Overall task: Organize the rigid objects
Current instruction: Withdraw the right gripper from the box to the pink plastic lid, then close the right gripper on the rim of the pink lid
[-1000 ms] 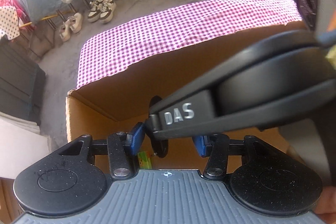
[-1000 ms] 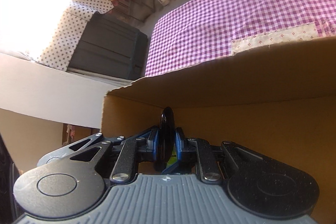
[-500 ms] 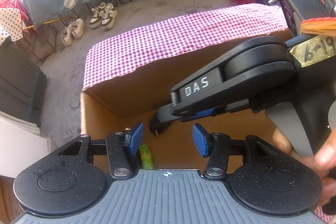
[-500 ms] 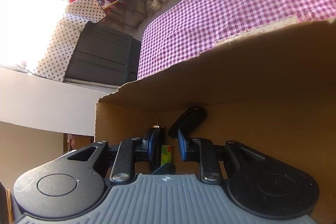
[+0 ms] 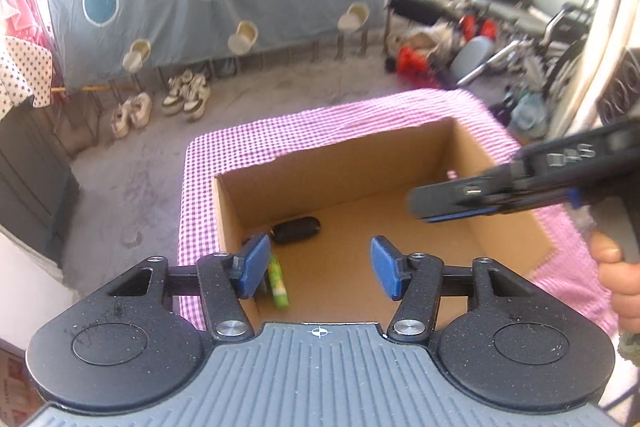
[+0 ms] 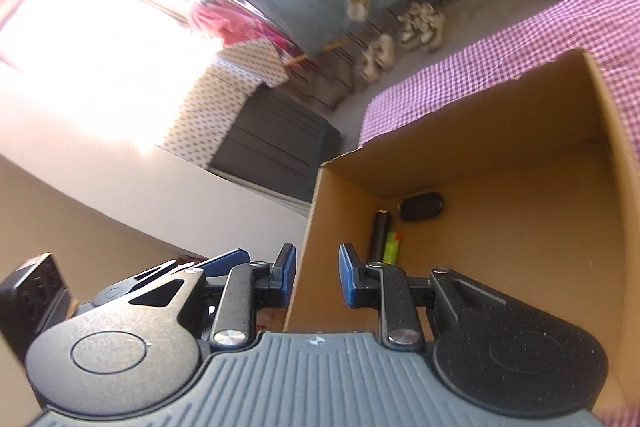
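Lying in the box's (image 5: 400, 167) far corner beside a lighter (image 5: 278, 281), the fob (image 5: 296, 230) looks light, stiff, slick, best pinched across its flat sides; left gripper (image 5: 316, 267) is opening empty, right gripper (image 6: 318, 275) slightly apart, empty.

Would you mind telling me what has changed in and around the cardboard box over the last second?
The right gripper let go of the flat black object, which now lies on the floor of the cardboard box. Both grippers pulled up and back out of the box. The left gripper holds nothing and its jaws are opening. The green item and the dark cylinder stayed put in the corner.
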`<state>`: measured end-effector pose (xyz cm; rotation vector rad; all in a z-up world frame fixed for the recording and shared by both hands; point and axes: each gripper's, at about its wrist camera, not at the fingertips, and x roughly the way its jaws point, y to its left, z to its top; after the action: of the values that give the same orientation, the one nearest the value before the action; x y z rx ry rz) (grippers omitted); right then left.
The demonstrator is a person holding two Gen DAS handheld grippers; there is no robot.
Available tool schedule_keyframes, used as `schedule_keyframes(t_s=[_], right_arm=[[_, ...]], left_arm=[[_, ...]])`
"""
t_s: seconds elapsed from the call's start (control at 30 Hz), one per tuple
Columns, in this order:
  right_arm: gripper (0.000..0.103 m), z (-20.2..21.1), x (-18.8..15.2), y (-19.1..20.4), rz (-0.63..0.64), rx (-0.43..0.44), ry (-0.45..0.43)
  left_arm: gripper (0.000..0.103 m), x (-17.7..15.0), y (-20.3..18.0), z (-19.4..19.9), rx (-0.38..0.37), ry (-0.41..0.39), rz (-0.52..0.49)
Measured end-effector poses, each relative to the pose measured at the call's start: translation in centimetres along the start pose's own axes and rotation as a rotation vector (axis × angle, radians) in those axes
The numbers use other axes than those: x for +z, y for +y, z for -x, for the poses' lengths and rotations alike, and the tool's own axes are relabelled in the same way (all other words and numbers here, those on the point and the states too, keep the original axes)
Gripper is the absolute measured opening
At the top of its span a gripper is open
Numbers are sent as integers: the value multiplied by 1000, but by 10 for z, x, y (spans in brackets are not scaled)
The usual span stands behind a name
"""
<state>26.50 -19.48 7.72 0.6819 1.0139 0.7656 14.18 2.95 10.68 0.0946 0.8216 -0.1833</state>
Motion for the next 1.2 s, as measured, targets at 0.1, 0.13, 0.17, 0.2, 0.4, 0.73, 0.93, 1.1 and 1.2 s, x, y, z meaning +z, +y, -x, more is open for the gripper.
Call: schedule_keyframes(t_s=[0.1,0.13,0.17,0.2,0.4,0.73,0.93,1.1,1.2], right_arm=[[35,46,-38,2,33,31,-73],[40,58,-51,1,42,20,-104],[42,68,-65,0,55,-1,-131],[43,75,-76,-2,68,-31,-153],[43,89,-151,-28,16,-145,-200],[43,36,-204,-40,143,-382,-103],[40,6,-205,-41,204,-407,-43],[28,-6,-209,-36,248,-442,-8],[18,-6,-211,-38,248,-463,0]], left_arm=[[61,-25,-2,17,-46,-39,15],[61,-36,-4,21,-57,-39,18],[61,-47,-7,23,-69,-41,18],[61,-59,-10,24,-79,-42,19],[61,-122,-38,12,-129,26,45],[61,-165,-73,-40,-233,176,38],[60,-165,-81,-58,-187,191,24],[61,-162,-89,-69,-179,198,4],[61,-162,-94,-71,-195,203,-6]])
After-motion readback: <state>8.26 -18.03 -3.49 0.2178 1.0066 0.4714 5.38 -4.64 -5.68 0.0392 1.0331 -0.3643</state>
